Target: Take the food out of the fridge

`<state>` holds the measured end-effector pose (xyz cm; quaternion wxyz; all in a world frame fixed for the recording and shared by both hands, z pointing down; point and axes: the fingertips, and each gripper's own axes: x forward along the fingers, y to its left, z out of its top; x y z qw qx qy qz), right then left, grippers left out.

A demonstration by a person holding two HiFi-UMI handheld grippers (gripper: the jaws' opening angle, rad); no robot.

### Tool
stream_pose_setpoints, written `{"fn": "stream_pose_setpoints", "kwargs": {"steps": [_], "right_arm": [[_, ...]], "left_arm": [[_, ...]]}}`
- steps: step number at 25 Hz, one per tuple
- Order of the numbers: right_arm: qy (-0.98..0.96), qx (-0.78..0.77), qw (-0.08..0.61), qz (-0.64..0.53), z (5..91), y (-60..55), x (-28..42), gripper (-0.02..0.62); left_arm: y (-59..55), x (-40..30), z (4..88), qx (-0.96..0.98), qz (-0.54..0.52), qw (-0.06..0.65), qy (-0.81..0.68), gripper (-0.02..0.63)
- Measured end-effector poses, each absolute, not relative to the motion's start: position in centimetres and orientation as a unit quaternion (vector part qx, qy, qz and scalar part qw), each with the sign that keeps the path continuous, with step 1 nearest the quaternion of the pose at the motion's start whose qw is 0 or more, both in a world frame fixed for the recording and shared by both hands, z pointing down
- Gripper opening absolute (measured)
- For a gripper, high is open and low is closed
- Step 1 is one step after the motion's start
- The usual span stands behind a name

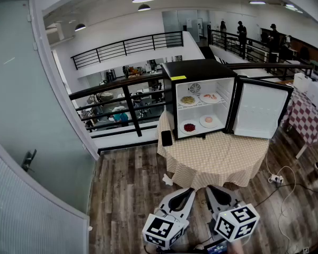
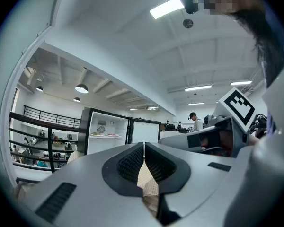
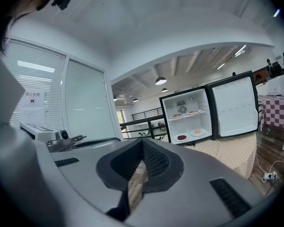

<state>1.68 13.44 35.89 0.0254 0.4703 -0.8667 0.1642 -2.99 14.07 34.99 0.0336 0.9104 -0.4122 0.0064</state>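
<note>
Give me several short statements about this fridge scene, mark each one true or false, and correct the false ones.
1. The fridge has its door open. True.
2. The fridge stands on the floor. False: it stands on the table, which has a checked cloth.
3. Four plates of food are inside the fridge, two above and two below. True.
4. The left gripper holds a plate. False: its jaws are shut on nothing, far from the fridge.
5. The right gripper is shut and empty. True.
</note>
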Motion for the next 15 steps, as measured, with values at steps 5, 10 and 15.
{"fn": "stream_pose_setpoints", "kwargs": {"steps": [5, 10, 15], "right_arm": [[-0.862, 0.476, 0.01, 0.174, 36.1, 13.0, 3.3, 0.017], [-0.859, 0.479, 0.004, 0.183, 36.6, 12.7, 4.9, 0.017], [-0.858, 0.479, 0.003, 0.187, 36.9, 12.3, 6.6, 0.017]], "left_arm": [[13.8, -1.7, 35.0, 0.912, 0.003, 0.034, -0.409, 0.02], [13.5, -0.3, 35.2, 0.911, 0.009, 0.034, -0.412, 0.02], [13.1, 1.3, 35.7, 0.909, 0.012, 0.037, -0.415, 0.02]]}}
